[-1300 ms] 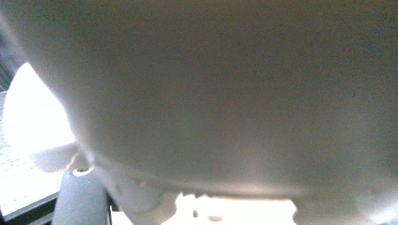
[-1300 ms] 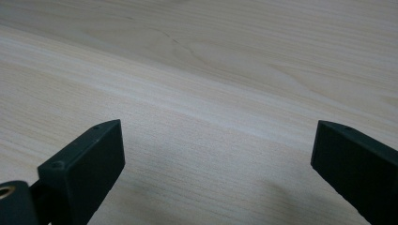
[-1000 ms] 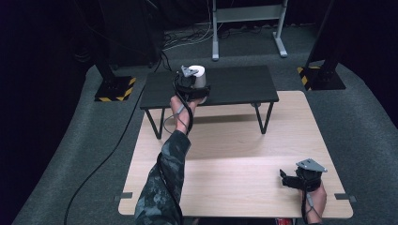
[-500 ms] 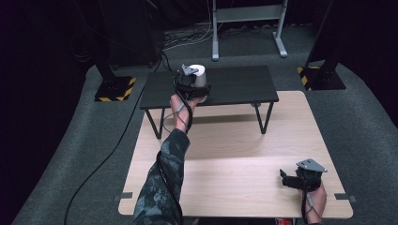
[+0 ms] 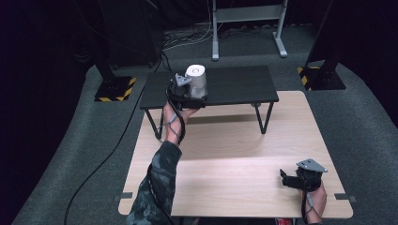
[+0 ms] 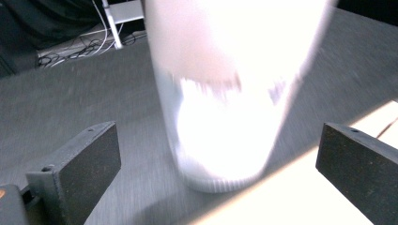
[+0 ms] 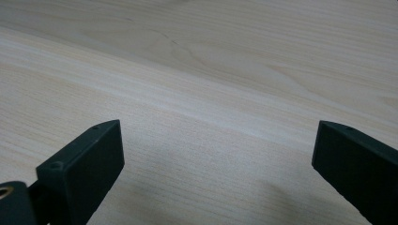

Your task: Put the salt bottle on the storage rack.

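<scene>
A white cylindrical cup stands upright near the left front of the low black table. My left gripper is at the cup's near side, open. In the left gripper view the cup stands blurred between the two wide-apart jaws, with a gap on each side. My right gripper rests low over the wooden table at its near right corner, open. In the right gripper view there is only bare wood between its jaws.
The black table stands on thin legs at the far edge of the wooden table. Grey carpet surrounds both. Stands with yellow-black striped bases are at the far left and far right, and a cable runs over the floor.
The left forearm has shifted slightly, and the left gripper stays at the cup. The right gripper has not moved.
</scene>
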